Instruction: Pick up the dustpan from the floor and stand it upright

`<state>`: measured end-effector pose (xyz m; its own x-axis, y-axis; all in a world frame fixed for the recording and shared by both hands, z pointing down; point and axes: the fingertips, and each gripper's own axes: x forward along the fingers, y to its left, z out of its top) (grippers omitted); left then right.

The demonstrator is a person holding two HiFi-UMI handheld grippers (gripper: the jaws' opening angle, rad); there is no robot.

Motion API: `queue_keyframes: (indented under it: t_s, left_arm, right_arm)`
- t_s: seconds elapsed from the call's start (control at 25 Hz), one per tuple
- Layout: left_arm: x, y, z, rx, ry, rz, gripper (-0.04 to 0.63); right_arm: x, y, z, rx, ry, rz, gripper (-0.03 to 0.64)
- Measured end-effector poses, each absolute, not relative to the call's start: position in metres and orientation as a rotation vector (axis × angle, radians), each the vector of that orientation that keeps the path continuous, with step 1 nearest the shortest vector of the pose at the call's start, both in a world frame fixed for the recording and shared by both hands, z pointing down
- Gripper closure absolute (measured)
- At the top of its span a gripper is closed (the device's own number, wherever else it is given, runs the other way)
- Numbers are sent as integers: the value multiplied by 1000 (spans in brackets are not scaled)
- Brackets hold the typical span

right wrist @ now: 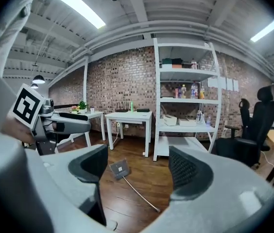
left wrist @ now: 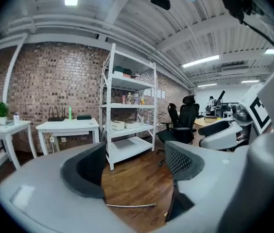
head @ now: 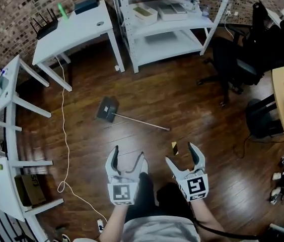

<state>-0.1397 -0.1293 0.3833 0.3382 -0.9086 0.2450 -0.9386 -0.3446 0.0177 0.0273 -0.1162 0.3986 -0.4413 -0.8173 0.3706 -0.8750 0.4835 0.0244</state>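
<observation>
Dustpan [head: 107, 110] lying flat on a dark wood floor [head: 192, 100], with the left gripper [head: 128, 155] and right gripper [head: 181, 154] both open-jawed and empty.
Head view: the two grippers sit side by side low in frame, each carrying a cube with a black-and-white square marker; the dustpan lies ahead of them, well apart, pan toward a white desk [head: 74, 32], thin handle angled toward the right gripper; print on a cardboard box [head: 31, 188] at left is too small to read. Left gripper view: spread jaws frame floor, white shelving [left wrist: 129, 120] and a strip of the handle, untouched. Right gripper view: beyond the spread jaws the dustpan [right wrist: 119, 169] lies on the floor, with a pale square label whose writing is unreadable.
</observation>
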Motion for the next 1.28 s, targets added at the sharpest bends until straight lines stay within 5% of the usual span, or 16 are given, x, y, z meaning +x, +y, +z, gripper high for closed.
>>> queue_keyframes:
  t_s: [0.76, 1.08, 1.28]
  left_arm:
    - [-88, -301, 930, 2563, -1207, 427, 213]
    - [-62, -319, 1047, 2716, -1055, 555, 212]
    - [-47, -312, 1071, 2742, -940, 585, 210]
  right_arm:
    - [109, -283, 1034, 1028, -2289, 426, 239]
    - [120, -296, 1167, 860, -2244, 350, 242]
    - [125, -288, 1202, 676, -2221, 342, 301]
